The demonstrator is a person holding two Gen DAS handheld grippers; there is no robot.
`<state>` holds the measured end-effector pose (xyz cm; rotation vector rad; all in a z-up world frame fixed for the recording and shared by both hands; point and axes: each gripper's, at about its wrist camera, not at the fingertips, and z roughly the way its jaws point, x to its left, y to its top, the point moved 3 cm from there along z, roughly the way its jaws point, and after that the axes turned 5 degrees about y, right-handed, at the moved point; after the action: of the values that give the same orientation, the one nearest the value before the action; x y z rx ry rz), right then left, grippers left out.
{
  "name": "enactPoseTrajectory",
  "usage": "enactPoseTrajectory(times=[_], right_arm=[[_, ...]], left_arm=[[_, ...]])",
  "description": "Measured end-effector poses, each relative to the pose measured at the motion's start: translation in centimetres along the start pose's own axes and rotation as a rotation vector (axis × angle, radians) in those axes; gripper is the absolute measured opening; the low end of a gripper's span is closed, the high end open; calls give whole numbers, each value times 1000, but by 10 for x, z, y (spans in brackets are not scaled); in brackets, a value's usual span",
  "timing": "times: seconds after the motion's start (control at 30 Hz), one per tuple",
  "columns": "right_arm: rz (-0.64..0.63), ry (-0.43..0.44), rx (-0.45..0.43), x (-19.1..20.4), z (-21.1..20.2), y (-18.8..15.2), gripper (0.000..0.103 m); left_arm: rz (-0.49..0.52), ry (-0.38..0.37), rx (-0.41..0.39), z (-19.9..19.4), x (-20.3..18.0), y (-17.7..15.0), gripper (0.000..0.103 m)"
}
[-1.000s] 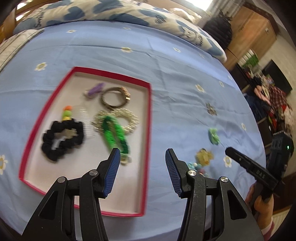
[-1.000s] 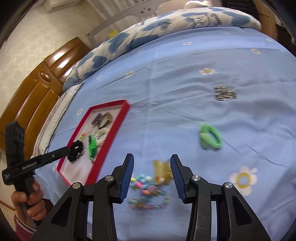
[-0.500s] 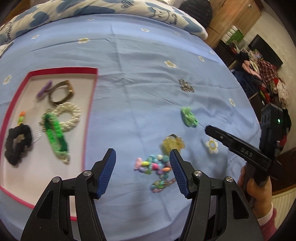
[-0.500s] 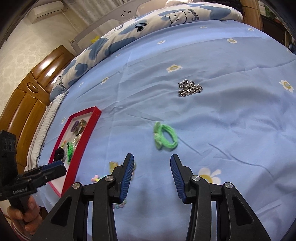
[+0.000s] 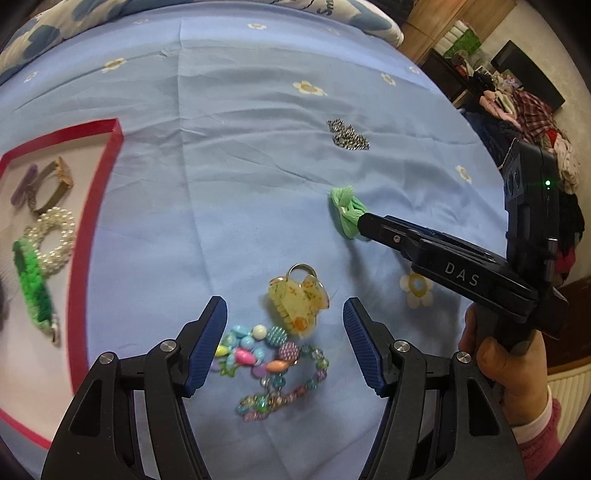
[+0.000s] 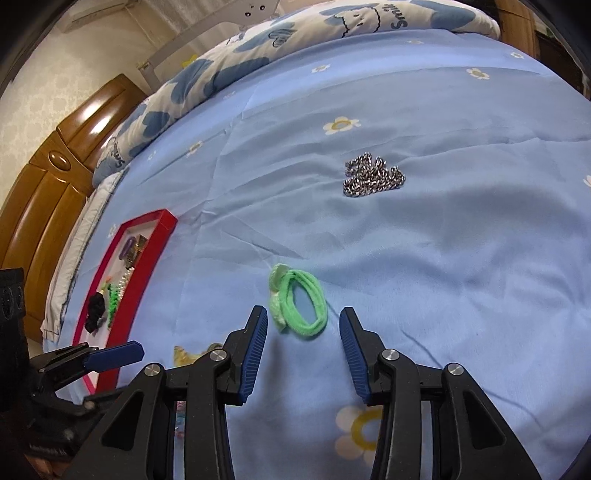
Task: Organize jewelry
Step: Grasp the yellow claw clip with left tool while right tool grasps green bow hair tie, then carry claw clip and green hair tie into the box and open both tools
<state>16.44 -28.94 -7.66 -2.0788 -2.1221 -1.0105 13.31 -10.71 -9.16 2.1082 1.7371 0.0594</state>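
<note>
My left gripper (image 5: 284, 314) is open over the blue bedsheet, with a yellow hair claw (image 5: 297, 301) between its fingertips and a colourful bead bracelet (image 5: 269, 363) just below. My right gripper (image 6: 303, 325) is open, its fingertips either side of a green hair tie (image 6: 299, 301); in the left wrist view the right gripper's tip reaches the green tie (image 5: 345, 210). A silver chain (image 6: 373, 175) lies farther back. The red-rimmed tray (image 5: 96, 221) at the left holds a pearl bracelet (image 5: 53, 236), a green band (image 5: 33, 288), a ring and a purple clip.
Patterned pillows (image 6: 295, 33) line the far edge of the bed. A wooden headboard (image 6: 44, 177) stands at the left. A cluttered room corner with clothes (image 5: 532, 122) lies beyond the bed's right side.
My left gripper swung right from the tray to the yellow claw and bead bracelet. My right gripper moved from those to the green hair tie, which now lies between its fingertips.
</note>
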Motion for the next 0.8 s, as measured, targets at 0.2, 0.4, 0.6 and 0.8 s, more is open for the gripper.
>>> enactPoseTrajectory(times=[0.2,0.4,0.6,0.8], right_arm=[[3,7,12,-9,7,-1,26],[29,16,1,-14,4,-4,6],[51,41,-23,-11,-8,-11,5],[69,72,-60,1,-24,-12,5]], left_arm=[[-13,6,27,20,1,4,58],[-1,3,30,24,3,4,34],[0,-8,3,12,6,4,34],[-22,-22,-45,-13,19,3,34]])
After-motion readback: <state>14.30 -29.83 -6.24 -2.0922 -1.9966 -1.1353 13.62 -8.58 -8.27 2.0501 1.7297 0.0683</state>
